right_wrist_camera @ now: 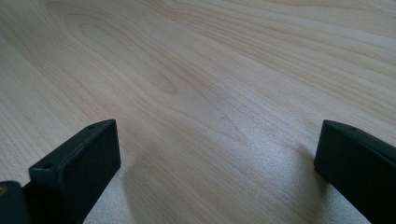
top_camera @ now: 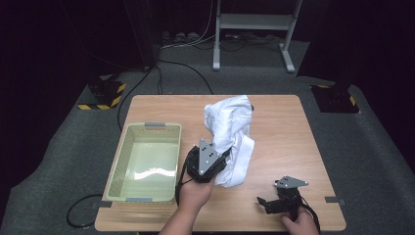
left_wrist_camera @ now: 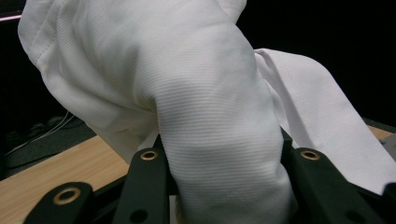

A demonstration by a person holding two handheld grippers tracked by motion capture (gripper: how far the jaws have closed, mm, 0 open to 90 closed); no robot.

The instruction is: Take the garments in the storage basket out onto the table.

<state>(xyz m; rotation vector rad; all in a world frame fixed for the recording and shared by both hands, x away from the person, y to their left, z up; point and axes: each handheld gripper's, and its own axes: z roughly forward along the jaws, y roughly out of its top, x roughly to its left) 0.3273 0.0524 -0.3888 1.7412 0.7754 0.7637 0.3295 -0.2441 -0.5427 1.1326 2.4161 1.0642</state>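
The room is dark, with a grey floor and cables behind a light wooden desk [top_camera: 279, 127]. In the high view, a pale green basket [top_camera: 147, 164] sits at the left side of the desk, close to the near left corner. A white cloth [top_camera: 230, 129] lies in a heap in the middle of the desk and reaches toward the near edge. The left gripper [top_camera: 222, 159] is just right of the basket, held in a hand [top_camera: 195, 191], and its tip goes into the near part of the cloth. The right gripper [top_camera: 262, 203] is low at the near right part of the desk, held by the other hand [top_camera: 299, 224]. It is well apart from the cloth and points to the left.

In the left gripper view, the white cloth [left_wrist_camera: 205, 102] rises up big and close. A thick fold of it sits between the two black jaws, and the jaws squeeze it from both sides. So the left gripper [left_wrist_camera: 229, 186] is clenched on the cloth. Bits of the wooden desk [left_wrist_camera: 60, 163] show low on the left.

In the right gripper view, the bare wood of the desk [right_wrist_camera: 210, 74] lies under the right gripper [right_wrist_camera: 217, 163]. Its two black jaws stand far apart with nothing between them, so it is released.
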